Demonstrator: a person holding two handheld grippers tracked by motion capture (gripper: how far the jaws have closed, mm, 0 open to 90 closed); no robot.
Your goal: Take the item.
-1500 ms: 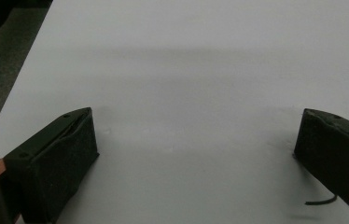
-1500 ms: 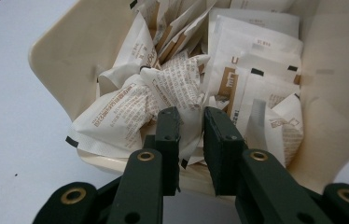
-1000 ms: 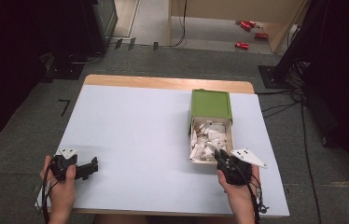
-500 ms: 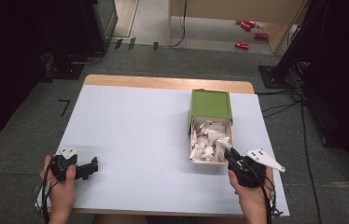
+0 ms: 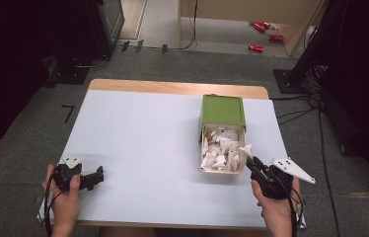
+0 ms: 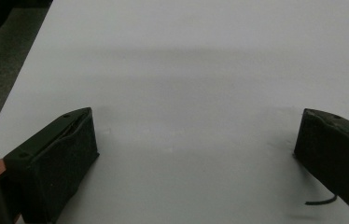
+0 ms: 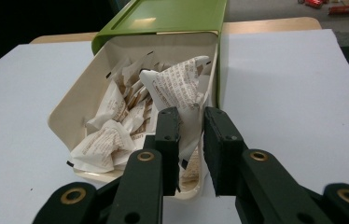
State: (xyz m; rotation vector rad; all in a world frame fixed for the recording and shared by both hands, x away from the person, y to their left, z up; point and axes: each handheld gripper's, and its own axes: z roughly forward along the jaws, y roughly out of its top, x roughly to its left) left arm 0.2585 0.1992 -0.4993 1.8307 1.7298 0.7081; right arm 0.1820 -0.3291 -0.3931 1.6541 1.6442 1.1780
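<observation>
- White paper packets [image 7: 130,116], printed with small brown text, fill the pulled-out cream drawer [image 5: 203,159] of a green box [image 5: 223,110]; we cannot read the print, and we cannot count the packets because they lie crumpled over one another.
- We see the right gripper [image 7: 191,135] with its jaws nearly together, and one packet [image 7: 182,88] pinched between them; its lower part is hidden behind the left jaw, so we cannot tell how much of it lies inside the grip.
- Seen from the high view, that held packet [image 5: 245,148] pokes out as a small white tip at the end of the right gripper [image 5: 249,157], at the drawer's near right corner, just above its rim; whether it touches the other packets we cannot tell.
- We find the drawer's near end partly covered by the jaws in the right gripper view, and the green box is cut off at the top edge.
- We see the left gripper [image 6: 196,140] with its jaws wide apart and nothing between them, over the bare white tabletop [image 6: 186,70]; both jaws are cut off by the frame.
- From above, the left gripper [image 5: 93,177] sits at the table's near left corner, well apart from the drawer.
</observation>
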